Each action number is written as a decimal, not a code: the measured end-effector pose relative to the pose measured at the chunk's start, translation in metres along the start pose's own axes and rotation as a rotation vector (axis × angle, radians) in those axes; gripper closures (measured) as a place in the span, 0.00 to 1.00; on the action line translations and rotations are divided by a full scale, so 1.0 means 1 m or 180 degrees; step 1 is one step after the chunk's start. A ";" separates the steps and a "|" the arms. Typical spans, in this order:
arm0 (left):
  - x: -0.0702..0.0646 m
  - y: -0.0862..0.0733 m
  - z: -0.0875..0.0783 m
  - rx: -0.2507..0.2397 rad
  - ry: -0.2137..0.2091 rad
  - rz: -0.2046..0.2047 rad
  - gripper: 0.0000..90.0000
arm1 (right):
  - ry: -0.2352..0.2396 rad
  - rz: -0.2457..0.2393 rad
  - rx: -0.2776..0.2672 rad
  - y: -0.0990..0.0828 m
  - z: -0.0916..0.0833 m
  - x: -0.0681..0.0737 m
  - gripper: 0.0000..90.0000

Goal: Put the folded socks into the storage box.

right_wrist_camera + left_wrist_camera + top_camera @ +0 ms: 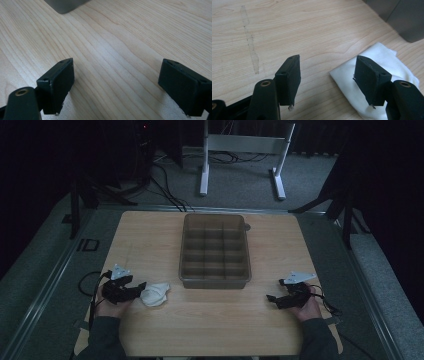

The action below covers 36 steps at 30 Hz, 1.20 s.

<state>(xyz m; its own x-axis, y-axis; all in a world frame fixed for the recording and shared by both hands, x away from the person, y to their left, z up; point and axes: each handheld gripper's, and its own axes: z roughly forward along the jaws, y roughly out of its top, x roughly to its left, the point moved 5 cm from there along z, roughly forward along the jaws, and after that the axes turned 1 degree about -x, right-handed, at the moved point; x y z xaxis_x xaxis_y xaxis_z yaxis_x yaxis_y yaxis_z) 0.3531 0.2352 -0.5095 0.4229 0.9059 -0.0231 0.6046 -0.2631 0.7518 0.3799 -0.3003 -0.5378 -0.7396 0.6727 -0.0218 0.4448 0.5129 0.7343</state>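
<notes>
A crumpled white cloth (pixel 155 294) lies on the wooden table (pixel 150 240) near its front left. My left gripper (pixel 139 289) rests just left of it, pointing at it. In the left gripper view the left gripper (pixel 327 60) stands open: its right jaw is over the edge of the cloth (pixel 384 57), its left jaw over bare wood, and nothing is pinched. My right gripper (pixel 276 290) lies near the front right of the table. Seen in its own view, the right gripper (pixel 117 61) is open over bare wood with nothing between its jaws.
A grey tray (pixel 215 217) divided into several compartments stands in the middle of the table; its corner shows as tray (pixel 402 20) and tray (pixel 65 5). A white frame stand (pixel 245 142) and cables lie on the floor beyond the table.
</notes>
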 end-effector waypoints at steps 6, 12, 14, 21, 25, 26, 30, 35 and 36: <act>-0.001 0.004 -0.001 0.0027 -0.0027 0.0085 0.43 | -0.0002 0.0003 0.0000 0.000 0.000 0.000 0.14; -0.001 0.007 -0.003 0.0031 -0.0044 0.0128 0.43 | -0.0005 0.0014 0.0000 0.000 0.000 0.000 0.14; -0.001 0.008 -0.004 0.0037 -0.0056 0.0133 0.43 | -0.0005 0.0017 0.0003 0.000 0.000 0.000 0.14; -0.002 0.014 -0.008 0.0112 -0.0115 0.0271 0.43 | -0.0004 0.0016 0.0005 0.000 0.000 0.000 0.14; -0.003 0.017 -0.011 0.0136 -0.0137 0.0354 0.43 | -0.0004 0.0015 0.0003 0.000 0.000 0.000 0.14; -0.003 0.017 -0.011 0.0136 -0.0137 0.0354 0.43 | -0.0004 0.0015 0.0003 0.000 0.000 0.000 0.14; -0.002 0.021 -0.016 0.0175 -0.0129 0.0427 0.43 | -0.0004 0.0012 0.0001 0.000 0.000 0.000 0.14; -0.001 0.023 -0.021 0.0236 -0.0145 0.0509 0.43 | -0.0004 0.0013 0.0002 0.000 0.000 0.000 0.14; 0.000 0.023 -0.022 0.0251 -0.0149 0.0539 0.43 | -0.0004 0.0012 0.0001 0.000 0.000 0.000 0.14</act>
<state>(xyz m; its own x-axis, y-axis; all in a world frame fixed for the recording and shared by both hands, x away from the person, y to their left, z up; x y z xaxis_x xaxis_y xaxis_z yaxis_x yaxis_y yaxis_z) 0.3525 0.2358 -0.4775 0.5529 0.8305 0.0673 0.5725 -0.4373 0.6936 0.3796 -0.3003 -0.5377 -0.7373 0.6752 -0.0199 0.4478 0.5106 0.7340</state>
